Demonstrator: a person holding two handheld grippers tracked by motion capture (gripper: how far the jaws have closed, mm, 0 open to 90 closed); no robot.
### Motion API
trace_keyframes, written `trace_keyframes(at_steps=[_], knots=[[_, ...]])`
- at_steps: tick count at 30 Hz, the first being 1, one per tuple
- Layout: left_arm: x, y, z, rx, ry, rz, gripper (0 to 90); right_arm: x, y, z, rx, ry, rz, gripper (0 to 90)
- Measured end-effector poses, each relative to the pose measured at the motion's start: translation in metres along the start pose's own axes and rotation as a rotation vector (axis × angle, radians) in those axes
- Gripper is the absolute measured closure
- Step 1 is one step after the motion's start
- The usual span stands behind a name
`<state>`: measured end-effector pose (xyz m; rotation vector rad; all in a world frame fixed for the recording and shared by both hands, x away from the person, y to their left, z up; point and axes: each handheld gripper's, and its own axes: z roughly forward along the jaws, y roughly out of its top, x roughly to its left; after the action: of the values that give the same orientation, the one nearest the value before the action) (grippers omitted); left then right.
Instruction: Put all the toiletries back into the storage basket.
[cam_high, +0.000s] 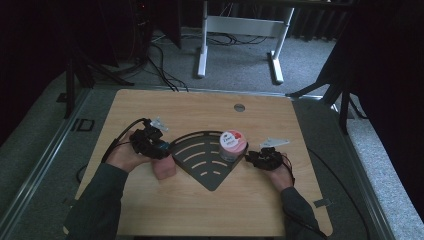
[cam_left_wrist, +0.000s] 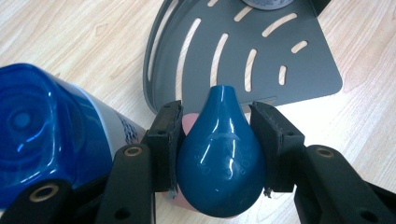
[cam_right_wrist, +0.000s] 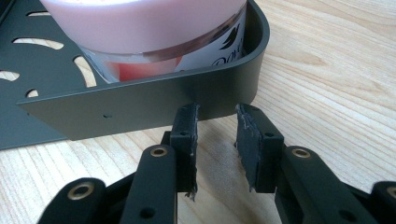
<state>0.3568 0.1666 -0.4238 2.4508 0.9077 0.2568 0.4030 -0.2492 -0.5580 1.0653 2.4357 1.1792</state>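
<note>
L gripper (cam_left_wrist: 215, 154) clamped on teal bottle cap (cam_left_wrist: 219, 154), ready for tray (cam_left_wrist: 299, 70). R gripper (cam_right_wrist: 215, 140) jaws apart, empty, beside tray wall w/ pink jar (cam_right_wrist: 154, 28) inside.

Pink bottle (cam_high: 164, 168) with glossy teal teardrop cap (cam_left_wrist: 220, 149), standing on the wooden table just beside the left corner of the dark slotted corner shelf (cam_high: 200, 157). Pink-lidded jar (cam_high: 232, 145) upright inside that shelf, against its right wall.
</note>
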Motion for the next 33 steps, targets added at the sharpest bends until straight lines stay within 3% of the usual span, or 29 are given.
trace_keyframes(at_steps=[21, 33], knots=[[-0.0004, 0.0043, -0.0013, 0.022, 0.007, -0.025, 58.2, 0.0000, -0.0001, 0.0000, -0.001, 0.000, -0.002, 68.3], [-0.0085, 0.0064, -0.0019, 0.039, 0.014, 0.015, 58.4, 0.0001, -0.0001, 0.0001, -0.001, 0.000, -0.001, 68.2]])
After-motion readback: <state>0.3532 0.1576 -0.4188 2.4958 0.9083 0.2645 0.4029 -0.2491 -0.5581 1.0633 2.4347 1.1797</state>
